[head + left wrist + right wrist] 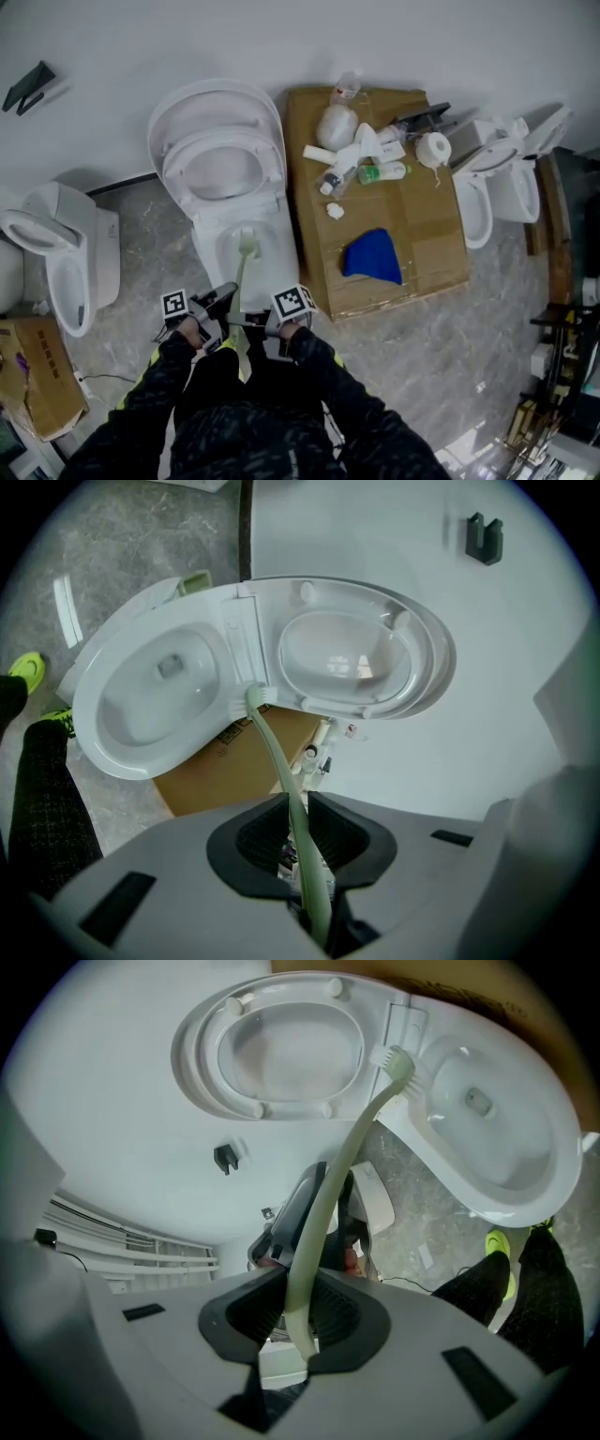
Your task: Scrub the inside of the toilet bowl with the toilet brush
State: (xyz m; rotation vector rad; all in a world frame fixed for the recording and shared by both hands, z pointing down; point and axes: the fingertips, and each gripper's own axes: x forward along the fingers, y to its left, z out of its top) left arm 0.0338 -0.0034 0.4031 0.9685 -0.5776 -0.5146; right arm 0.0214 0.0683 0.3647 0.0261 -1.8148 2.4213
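Observation:
A white toilet stands open, its bowl (267, 255) towards me and its raised lid and seat (217, 141) towards the wall. The pale green toilet brush (247, 247) has its head inside the bowl, near the back rim below the hinge. Its thin handle (281, 771) runs back to me. My left gripper (221, 300) and right gripper (266, 323) are side by side at the bowl's front edge, both shut on the handle. In the left gripper view the gripper (298, 841) clamps the handle between its ribbed pads. The right gripper (298, 1312) holds the handle (342, 1166) near its end.
A flat cardboard box (427, 234) right of the toilet carries bottles (352, 155), a paper roll (433, 148) and a blue cloth (373, 255). Other toilets stand at the left (66, 253) and right (487, 187). A small carton (37, 375) is at the lower left.

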